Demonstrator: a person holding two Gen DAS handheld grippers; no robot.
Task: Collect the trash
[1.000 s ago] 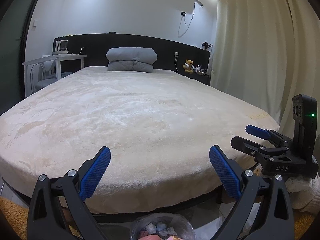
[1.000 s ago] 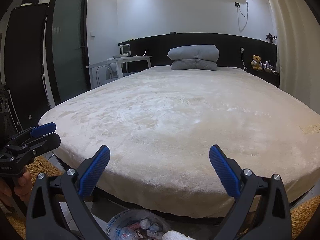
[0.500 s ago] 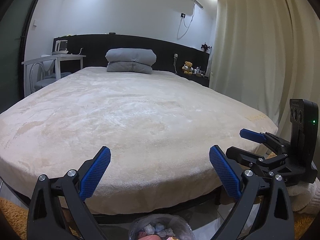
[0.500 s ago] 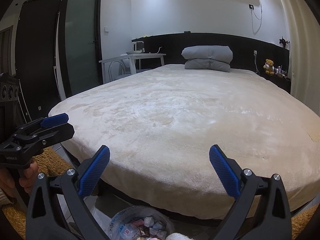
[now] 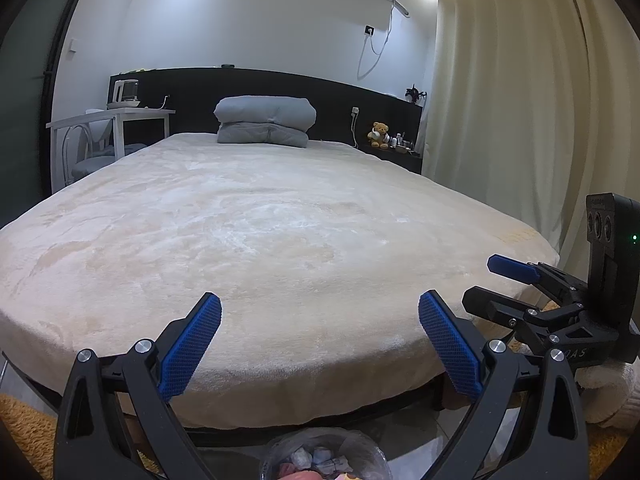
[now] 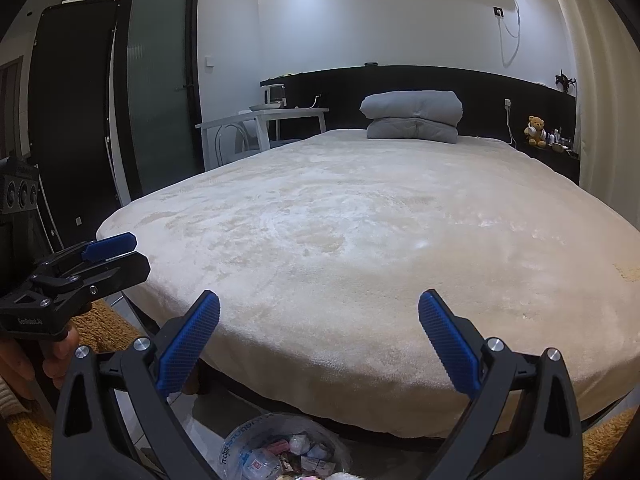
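A trash bin [image 6: 280, 450] lined with clear plastic and holding several wrappers stands on the floor at the foot of the bed; its top also shows low in the left wrist view as the trash bin [image 5: 324, 458]. My left gripper [image 5: 320, 344] is open above it with nothing between its blue pads. My right gripper [image 6: 319, 342] is open too, also with nothing held. Each sees the other: the right gripper [image 5: 516, 284] at the far right, the left gripper [image 6: 116, 256] at the far left with a hand under it.
A wide bed [image 5: 260, 248] with a cream plush cover fills both views, a folded grey duvet [image 5: 266, 126] at its head. A white desk [image 5: 116, 120] stands left, curtains [image 5: 520, 100] right, a teddy bear [image 5: 378, 134] on the nightstand, an orange rug [image 6: 100, 328] on the floor.
Both grippers have risen and tilted slightly; the right wrist view has swung left, showing more of the door. Both stay open and hold nothing.
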